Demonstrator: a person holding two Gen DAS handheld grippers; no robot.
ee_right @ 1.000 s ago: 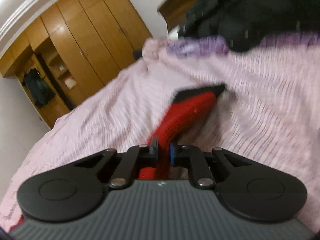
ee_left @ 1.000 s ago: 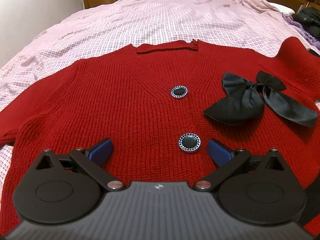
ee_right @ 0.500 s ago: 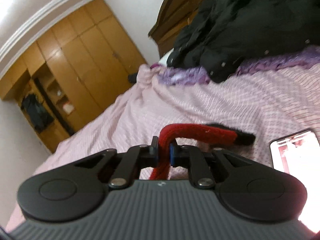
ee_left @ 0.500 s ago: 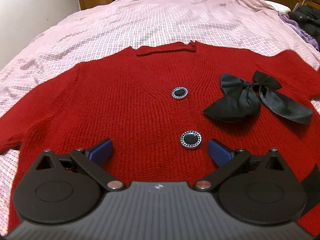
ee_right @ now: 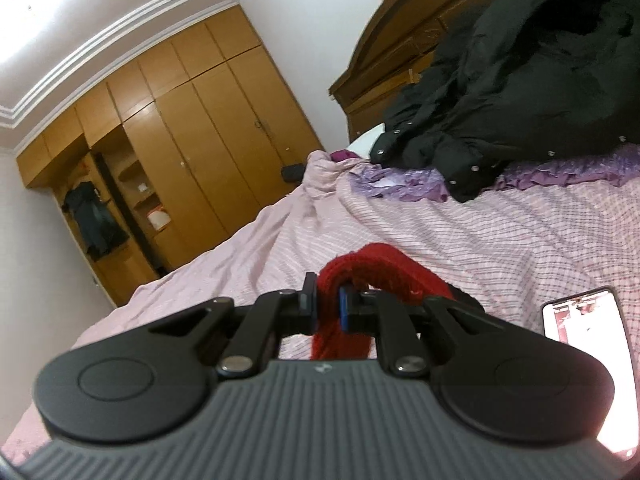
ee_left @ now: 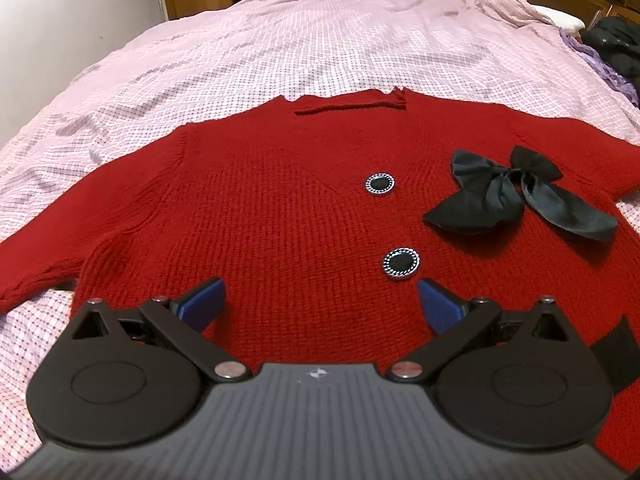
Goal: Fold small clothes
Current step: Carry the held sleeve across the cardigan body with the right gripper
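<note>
A red knit cardigan (ee_left: 260, 216) lies spread front-up on the pink checked bed sheet (ee_left: 280, 52), with two black buttons (ee_left: 401, 263) down its middle and a black bow (ee_left: 504, 196) on its right chest. My left gripper (ee_left: 320, 304) hovers open over the cardigan's lower hem, its blue pads apart with nothing between them. In the right wrist view my right gripper (ee_right: 329, 309) is shut on a bunched red sleeve (ee_right: 376, 264) of the cardigan, lifted above the sheet. The sleeve arches over the fingers and hangs down behind them.
A black coat (ee_right: 520, 80) and purple cloth (ee_right: 560, 172) are heaped by the wooden headboard (ee_right: 400, 52). A lit phone (ee_right: 588, 316) lies on the sheet at the right. Wooden wardrobes (ee_right: 200, 140) line the far wall.
My right gripper rose with the sleeve and tipped upward, so more of the wall and headboard shows. The left view drew back slightly; the raised right sleeve left its frame.
</note>
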